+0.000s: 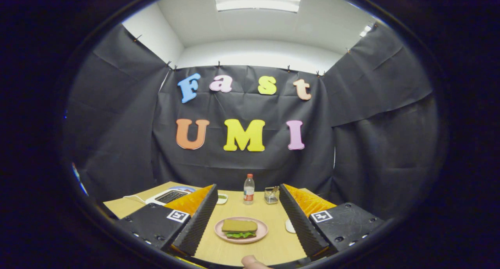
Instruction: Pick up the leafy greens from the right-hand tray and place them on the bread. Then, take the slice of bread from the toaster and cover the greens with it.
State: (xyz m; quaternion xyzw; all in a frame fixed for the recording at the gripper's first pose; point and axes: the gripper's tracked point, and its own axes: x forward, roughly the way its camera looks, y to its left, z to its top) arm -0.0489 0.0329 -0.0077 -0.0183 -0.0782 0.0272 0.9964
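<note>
Already the job looks finished: on the pink plate a bread slice lies over the greens, whose leaves peek out beneath it, so both steps seem done. Whether another slice sits underneath cannot be told. The claw hangs wide open and empty, with the plate between its fingers on the counter. Beyond stand a bottle and a toaster.

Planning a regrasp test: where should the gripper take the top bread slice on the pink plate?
By its two short ends, coming down from above. The top bread slice lies flat on the greens on the pink plate, long side across the open gripper, so the fingers probably already straddle it.
</note>
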